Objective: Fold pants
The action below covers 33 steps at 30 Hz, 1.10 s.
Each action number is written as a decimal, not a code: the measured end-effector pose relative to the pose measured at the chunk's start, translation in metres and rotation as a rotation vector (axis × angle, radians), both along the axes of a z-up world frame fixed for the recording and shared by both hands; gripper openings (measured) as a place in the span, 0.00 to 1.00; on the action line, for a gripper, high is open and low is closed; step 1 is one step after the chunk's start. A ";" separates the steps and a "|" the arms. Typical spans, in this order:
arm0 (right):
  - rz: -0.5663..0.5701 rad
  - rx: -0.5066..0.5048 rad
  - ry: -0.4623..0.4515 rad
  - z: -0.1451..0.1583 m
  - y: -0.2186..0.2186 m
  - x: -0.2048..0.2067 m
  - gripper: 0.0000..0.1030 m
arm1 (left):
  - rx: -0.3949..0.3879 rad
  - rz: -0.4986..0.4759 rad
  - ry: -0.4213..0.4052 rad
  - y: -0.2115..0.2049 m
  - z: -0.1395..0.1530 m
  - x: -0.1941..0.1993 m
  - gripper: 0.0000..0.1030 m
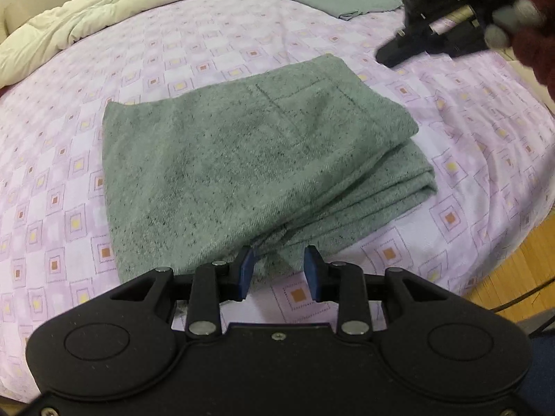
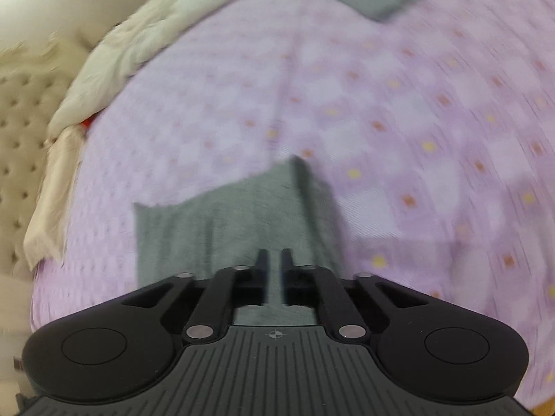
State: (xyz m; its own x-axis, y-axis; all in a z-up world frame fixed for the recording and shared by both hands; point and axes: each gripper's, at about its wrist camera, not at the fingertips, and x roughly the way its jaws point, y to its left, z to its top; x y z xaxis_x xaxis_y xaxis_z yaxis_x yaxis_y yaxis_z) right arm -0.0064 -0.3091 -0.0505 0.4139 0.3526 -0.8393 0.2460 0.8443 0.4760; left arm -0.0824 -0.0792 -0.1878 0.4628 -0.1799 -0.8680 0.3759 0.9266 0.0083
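Pants: grey-green flecked fabric, folded into a thick rectangular bundle, lying flat on the bed sheet. Layered fold edges stack up on the bundle's right side; a stitched pocket outline shows on the top face. No containers in either view; everything rests directly on the bed.

Left gripper: low at the near edge of the bundle, blue-padded fingers spread apart with a clear gap between them. Nothing between the jaws. Finger tips sit just at, or slightly over, the near hem of the pants; contact cannot be confirmed.

Right gripper: right wrist view is motion-blurred. Its black fingers stand close, with a narrow slit of daylight between them, and no cloth is visibly pinched there. It hangs over the pants. From the left wrist view the same tool appears raised above the far right of the bed, blurred, well apart from the bundle, held by a hand in a dark red fuzzy sleeve.

Surroundings: sheet is lilac with small square motifs. Cream duvet bunched along the far left. Second folded grey garment lies near the far edge, well apart from the pants. Tufted beige headboard at left in the right wrist view. Wood floor beyond the bed's right edge
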 end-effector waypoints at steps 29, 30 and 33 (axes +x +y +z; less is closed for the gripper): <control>0.122 0.110 -0.210 0.059 0.043 0.006 0.11 | 0.012 -0.039 -0.035 -0.004 -0.005 -0.001 0.42; 0.131 0.112 -0.228 0.066 0.047 0.009 0.11 | 0.022 -0.037 -0.045 -0.005 -0.007 0.002 0.42; 0.130 0.136 -0.260 0.076 0.053 0.013 0.10 | 0.059 -0.003 -0.046 -0.002 -0.015 0.011 0.42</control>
